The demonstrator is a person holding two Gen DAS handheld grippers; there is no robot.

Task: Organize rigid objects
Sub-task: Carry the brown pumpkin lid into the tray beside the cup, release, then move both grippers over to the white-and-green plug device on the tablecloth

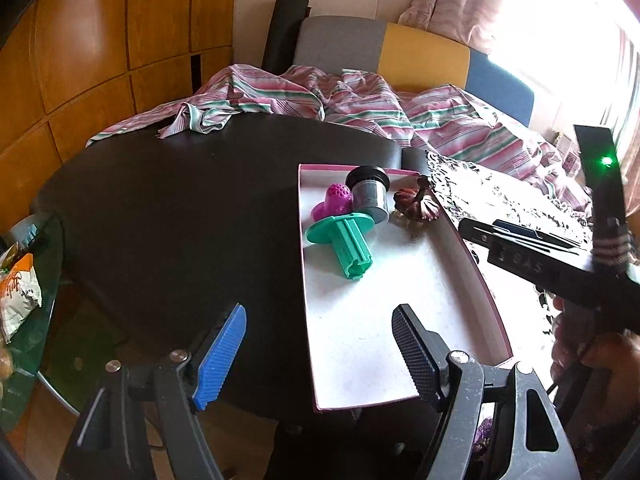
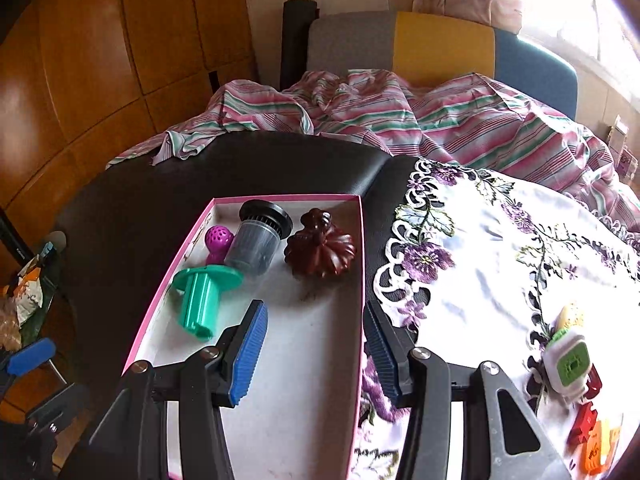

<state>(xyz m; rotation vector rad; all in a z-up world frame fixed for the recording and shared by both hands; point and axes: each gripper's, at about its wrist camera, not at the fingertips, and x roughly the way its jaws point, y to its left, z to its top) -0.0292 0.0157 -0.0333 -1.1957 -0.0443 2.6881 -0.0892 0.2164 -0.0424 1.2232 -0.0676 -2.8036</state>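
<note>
A shallow pink-edged white cardboard box (image 2: 248, 400) is holding a green plastic spool (image 2: 200, 300), a grey ribbed filter (image 2: 256, 246), a purple perforated ball (image 2: 218, 240) and a brown pumpkin-shaped lid (image 2: 320, 252), all lying at its far end.

A black table (image 1: 168, 208) was spread ahead of and beneath the tongs. A striped pink, green and white sheet (image 1: 320, 100) was heaped along its far edge, well beyond the tongs. Behind that, a chair back in grey, yellow and blue panels (image 2: 440, 48) was seen, with a dark upright roll (image 2: 298, 40) just left of it. Wooden wall panels (image 1: 100, 40) were noted far left. A white embroidered cloth with purple flowers (image 2: 500, 264) was laid to the right of the tongs. A snack packet (image 1: 18, 292) was noted low at far left. Bright window light was recorded at upper right.
</note>
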